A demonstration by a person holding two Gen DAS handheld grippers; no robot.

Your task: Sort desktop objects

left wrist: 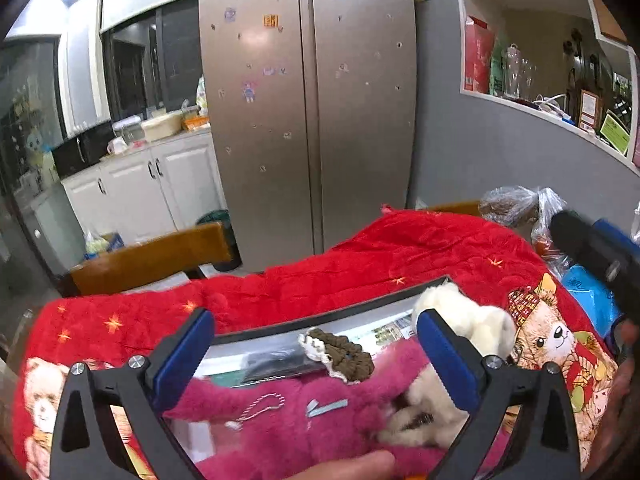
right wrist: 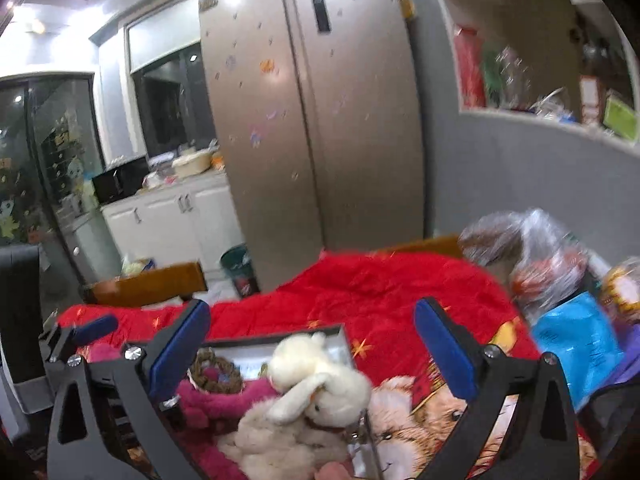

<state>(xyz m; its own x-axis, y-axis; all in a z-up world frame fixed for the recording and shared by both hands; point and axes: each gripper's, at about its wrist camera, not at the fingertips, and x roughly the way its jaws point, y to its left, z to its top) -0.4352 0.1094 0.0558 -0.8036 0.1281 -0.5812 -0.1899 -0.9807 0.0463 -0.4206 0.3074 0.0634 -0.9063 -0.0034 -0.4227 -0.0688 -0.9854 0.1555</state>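
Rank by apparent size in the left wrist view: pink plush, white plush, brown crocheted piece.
1. Pink plush, largest, though nearest the camera, which inflates it.
2. White plush, partly hidden behind a tool finger.
3. Brown crocheted piece, clearly smallest.

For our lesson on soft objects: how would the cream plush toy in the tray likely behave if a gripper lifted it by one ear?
The cream plush toy would probably sag and dangle, since its long ear already droops limply. It looks fluffy and stuffed, so likely light for its size. Being soft, it seems unlikely to break or roll, though the fur might slip between the fingers.
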